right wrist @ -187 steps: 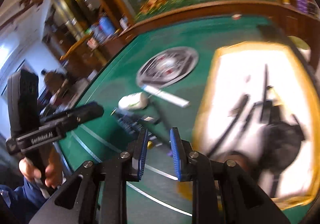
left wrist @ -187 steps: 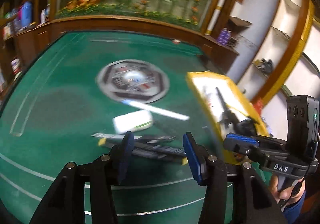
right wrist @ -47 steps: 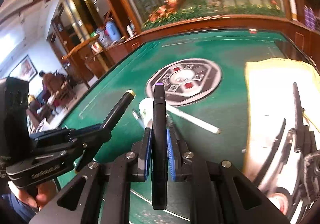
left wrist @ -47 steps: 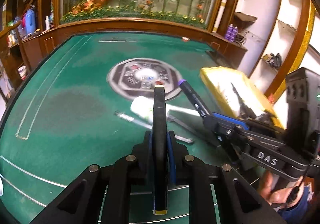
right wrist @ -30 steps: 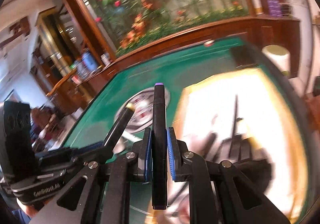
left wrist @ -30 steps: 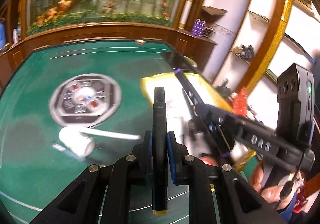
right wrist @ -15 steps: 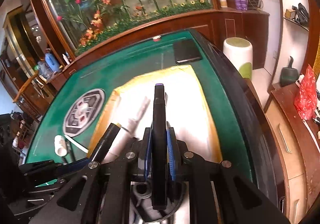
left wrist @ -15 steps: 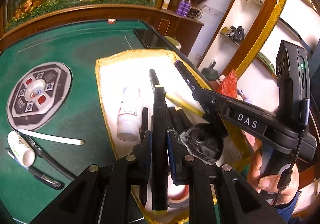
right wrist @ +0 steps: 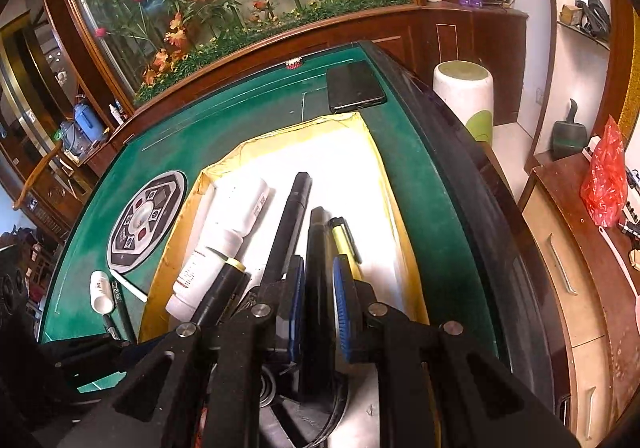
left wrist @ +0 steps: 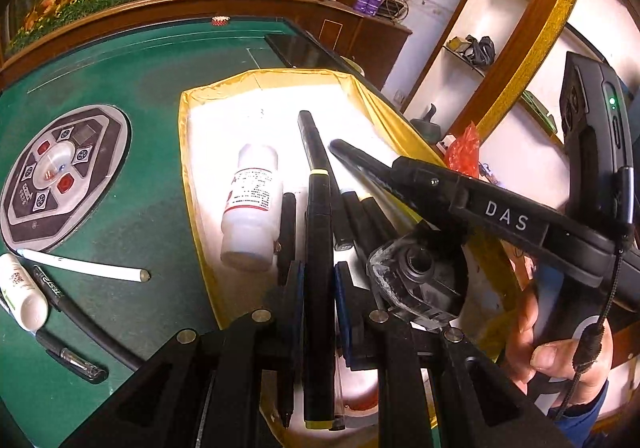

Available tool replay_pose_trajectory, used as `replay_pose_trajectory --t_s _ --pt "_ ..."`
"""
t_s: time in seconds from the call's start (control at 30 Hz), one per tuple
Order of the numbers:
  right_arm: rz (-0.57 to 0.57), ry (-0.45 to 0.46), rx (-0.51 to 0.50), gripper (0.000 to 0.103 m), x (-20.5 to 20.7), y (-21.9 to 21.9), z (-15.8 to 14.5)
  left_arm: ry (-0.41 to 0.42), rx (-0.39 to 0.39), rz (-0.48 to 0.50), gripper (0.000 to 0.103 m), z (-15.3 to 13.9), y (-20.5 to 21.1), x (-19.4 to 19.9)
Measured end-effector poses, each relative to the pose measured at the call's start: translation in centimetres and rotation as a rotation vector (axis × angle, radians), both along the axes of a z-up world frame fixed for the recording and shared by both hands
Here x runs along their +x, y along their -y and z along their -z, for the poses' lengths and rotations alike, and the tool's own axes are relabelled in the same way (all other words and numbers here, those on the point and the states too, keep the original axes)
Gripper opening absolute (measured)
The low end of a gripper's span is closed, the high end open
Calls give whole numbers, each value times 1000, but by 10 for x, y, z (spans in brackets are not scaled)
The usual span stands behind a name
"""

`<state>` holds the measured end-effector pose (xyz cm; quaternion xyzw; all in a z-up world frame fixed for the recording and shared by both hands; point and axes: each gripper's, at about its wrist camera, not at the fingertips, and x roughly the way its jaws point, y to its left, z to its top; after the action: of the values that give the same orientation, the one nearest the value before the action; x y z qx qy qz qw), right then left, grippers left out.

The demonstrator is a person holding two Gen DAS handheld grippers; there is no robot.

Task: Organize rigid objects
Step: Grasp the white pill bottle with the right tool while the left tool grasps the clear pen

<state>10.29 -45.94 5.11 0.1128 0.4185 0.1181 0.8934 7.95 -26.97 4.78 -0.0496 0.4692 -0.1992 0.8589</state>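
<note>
My left gripper is shut on a black marker with a yellow band, held lengthwise over the near end of the yellow-rimmed white tray. My right gripper is shut on a second black marker, low over the same tray. In the left wrist view the right gripper reaches in from the right, a hand on its handle. The left gripper's banded marker shows at the lower left of the right wrist view. Several pens, a white bottle and a clear tape dispenser lie in the tray.
On the green table, left of the tray, lie a white tube, a white stick and two black pens. A dark phone lies beyond the tray's far end. The table edge runs close along the tray's right side.
Both grippers closed on markers lying on the table, then swung right and sank over the tray. In the last half second they have hardly moved.
</note>
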Motion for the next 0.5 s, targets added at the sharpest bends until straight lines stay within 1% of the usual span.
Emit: replay_pose_trajectory --t_s 0.1,0.17,0.23,0.3,0.5 --pt "0 1 2 15 0 0 0 -6 -5 -1 15 0 0 1" --pt "4 10 1 15 0 1 -2 -3 -11 -5 18 -2 -2 1" --pt "13 25 -3 15 -2 1 -5 6 -25 -7 37 -6 -5 -2" --pt "13 36 6 15 -6 1 -9 20 -32 -13 46 -10 -8 -5" --pt "-39 79 69 16 -22 -8 -25 51 -51 -30 47 -24 -26 -19"
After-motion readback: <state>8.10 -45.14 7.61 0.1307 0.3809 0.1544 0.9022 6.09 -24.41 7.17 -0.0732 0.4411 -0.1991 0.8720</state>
